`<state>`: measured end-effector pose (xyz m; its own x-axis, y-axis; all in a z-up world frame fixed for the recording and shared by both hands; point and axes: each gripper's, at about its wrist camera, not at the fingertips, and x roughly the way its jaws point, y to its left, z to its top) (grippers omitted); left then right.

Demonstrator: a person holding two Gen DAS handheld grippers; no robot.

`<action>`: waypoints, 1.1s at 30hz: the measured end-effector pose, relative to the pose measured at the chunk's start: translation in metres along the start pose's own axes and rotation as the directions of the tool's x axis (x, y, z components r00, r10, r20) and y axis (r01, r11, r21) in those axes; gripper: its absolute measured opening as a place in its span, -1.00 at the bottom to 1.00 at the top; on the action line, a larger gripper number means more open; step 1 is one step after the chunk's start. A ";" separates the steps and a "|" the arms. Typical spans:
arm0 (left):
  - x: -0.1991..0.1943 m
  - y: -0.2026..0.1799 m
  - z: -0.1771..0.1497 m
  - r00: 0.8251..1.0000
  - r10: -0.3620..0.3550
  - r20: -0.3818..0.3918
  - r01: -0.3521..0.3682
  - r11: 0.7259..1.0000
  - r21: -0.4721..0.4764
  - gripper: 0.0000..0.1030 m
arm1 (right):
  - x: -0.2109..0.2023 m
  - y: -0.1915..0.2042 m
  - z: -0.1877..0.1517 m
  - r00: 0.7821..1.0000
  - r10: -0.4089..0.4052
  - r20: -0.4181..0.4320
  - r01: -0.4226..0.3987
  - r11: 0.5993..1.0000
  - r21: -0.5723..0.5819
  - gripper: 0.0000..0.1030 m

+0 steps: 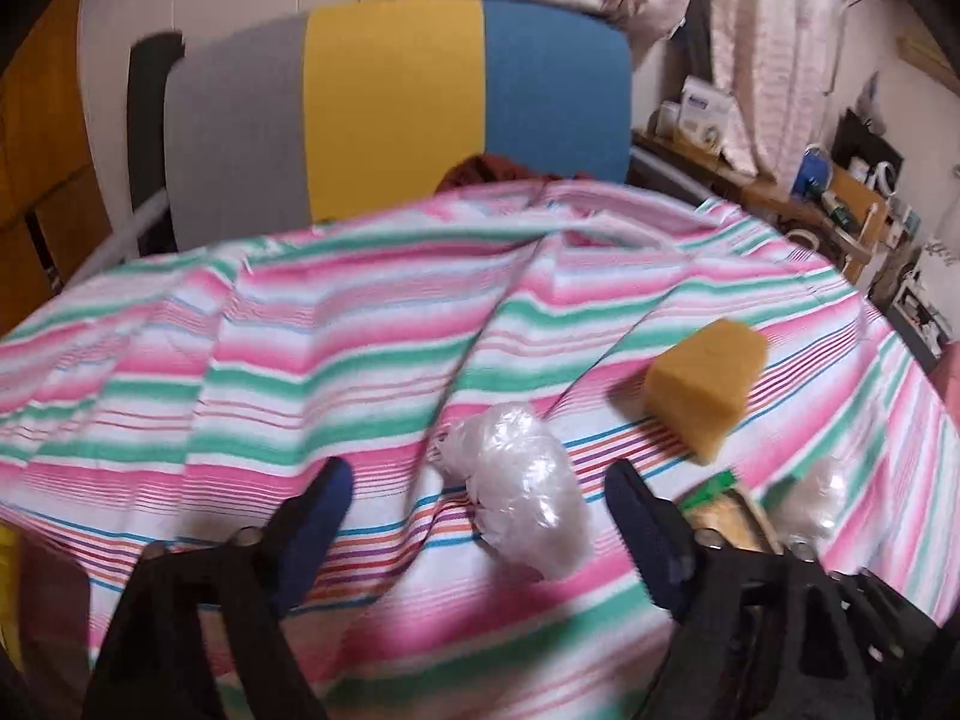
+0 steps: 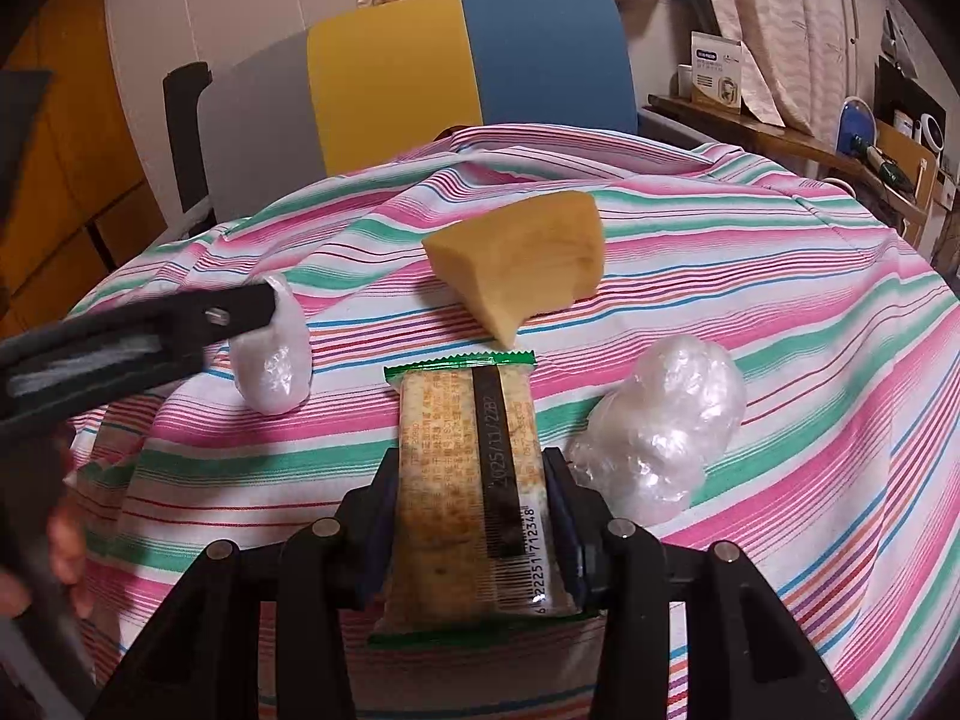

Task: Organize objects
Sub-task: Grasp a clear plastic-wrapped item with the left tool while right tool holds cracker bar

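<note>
My left gripper is open, its blue-padded fingers either side of a crumpled clear plastic bundle on the striped cloth; the bundle also shows in the right wrist view beside the left gripper's finger. My right gripper is shut on a cracker packet with a green edge and a barcode, held just above the cloth. A yellow sponge lies farther back. A second plastic bundle lies right of the packet.
A chair back in grey, yellow and blue stands behind the cloth-covered surface. A cluttered wooden shelf runs along the right wall. Curtains hang behind it.
</note>
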<state>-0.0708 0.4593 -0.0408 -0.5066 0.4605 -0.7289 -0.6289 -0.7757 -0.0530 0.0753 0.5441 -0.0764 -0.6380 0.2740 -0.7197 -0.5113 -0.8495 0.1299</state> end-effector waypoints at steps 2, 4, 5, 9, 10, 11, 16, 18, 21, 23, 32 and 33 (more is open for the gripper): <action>0.011 -0.002 -0.003 1.000 -0.001 -0.018 0.001 1.000 0.012 0.38 | 0.000 0.001 0.000 1.000 -0.006 0.003 0.006 1.000 -0.004 -0.13; 0.012 -0.004 -0.007 1.000 -0.012 0.013 0.011 0.999 0.046 0.11 | 0.001 0.002 0.000 1.000 -0.013 0.004 0.013 1.000 -0.008 -0.13; 0.012 -0.004 -0.008 1.000 -0.021 0.018 0.020 0.999 0.047 0.00 | 0.000 0.002 -0.001 1.000 -0.014 0.005 0.014 1.000 -0.008 -0.13; 0.009 0.006 -0.010 0.999 -0.030 0.036 0.030 1.000 0.003 -0.31 | 0.001 0.003 -0.001 1.000 -0.019 0.008 0.019 1.000 -0.011 -0.13; 0.006 0.009 -0.012 0.998 -0.034 0.047 0.035 0.999 -0.005 -0.32 | 0.001 0.003 -0.001 1.000 -0.020 0.009 0.020 1.000 -0.011 -0.13; 0.004 0.011 -0.013 0.998 -0.032 0.054 0.033 0.999 -0.008 -0.32 | 0.000 0.003 -0.001 1.000 -0.021 0.010 0.021 1.000 -0.011 -0.13; -0.010 0.022 -0.025 0.994 0.010 0.105 -0.009 1.000 -0.013 -0.33 | -0.001 0.003 -0.002 0.999 -0.028 0.015 0.029 1.000 -0.013 -0.13; -0.018 0.025 -0.034 0.991 0.025 0.128 -0.026 1.000 0.003 -0.33 | -0.001 0.004 -0.002 0.999 -0.032 0.017 0.032 0.999 -0.016 -0.13; -0.032 0.031 -0.046 0.986 0.052 0.161 -0.054 0.999 0.007 -0.33 | -0.003 0.005 -0.003 0.999 -0.022 0.025 0.023 1.000 -0.020 -0.14; -0.042 0.040 -0.053 0.982 0.061 0.181 -0.057 0.998 -0.029 -0.33 | -0.006 0.005 -0.003 0.999 -0.012 0.039 0.013 1.000 -0.023 -0.14; -0.074 0.049 -0.081 0.974 0.052 0.219 -0.038 0.997 -0.066 -0.33 | -0.017 0.024 -0.003 0.994 -0.047 0.096 0.058 0.992 -0.113 -0.14; -0.077 0.048 -0.084 0.973 0.048 0.225 -0.036 0.998 -0.057 -0.33 | -0.018 0.026 -0.003 0.994 -0.051 0.099 0.063 0.991 -0.121 -0.14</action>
<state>-0.0124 0.3507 -0.0442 -0.6558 0.5079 -0.5586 -0.5753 -0.8153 -0.0659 0.0748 0.5158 -0.0624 -0.6647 0.3605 -0.6543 -0.4772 -0.8788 0.0006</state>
